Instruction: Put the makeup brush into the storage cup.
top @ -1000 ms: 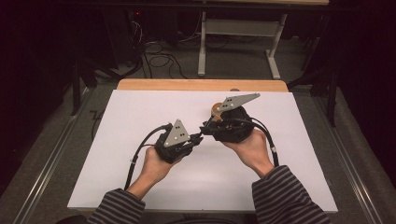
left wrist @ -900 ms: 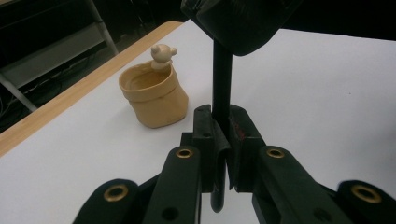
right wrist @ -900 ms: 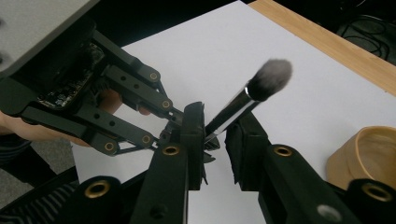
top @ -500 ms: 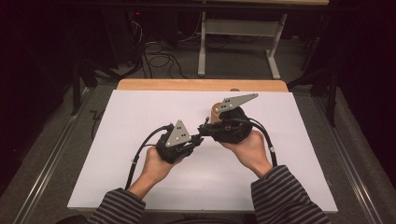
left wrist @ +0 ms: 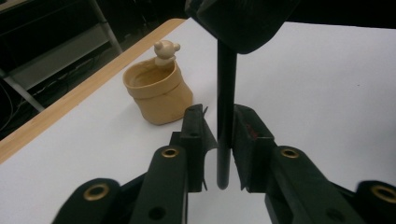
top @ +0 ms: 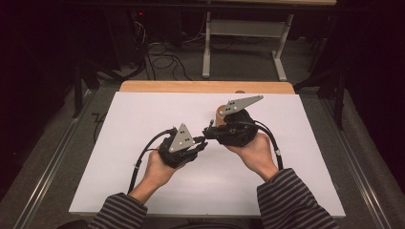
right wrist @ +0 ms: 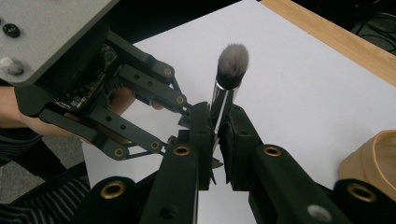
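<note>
Both grippers meet tip to tip over the middle of the white table (top: 143, 119). My right gripper (right wrist: 218, 121) (top: 208, 132) is shut on a makeup brush (right wrist: 223, 93) at its silver ferrule, and the grey bristles (right wrist: 232, 58) stick out beyond the jaws. The brush's black handle (left wrist: 226, 135) stands between the jaws of my left gripper (left wrist: 219, 126) (top: 200, 143). Those jaws have just been opening, and a gap shows beside the handle. A tan pot with a small bear figure on its rim (left wrist: 159, 95) (top: 220, 114) stands just behind the right gripper.
The table's wooden far edge (top: 205, 87) lies beyond the pot. Past it are a metal desk frame (top: 239, 33) and cables on the floor (top: 162, 52). Bare white surface extends left, right and toward the near edge.
Both hands have kept their places. The high view shows no clear difference.
</note>
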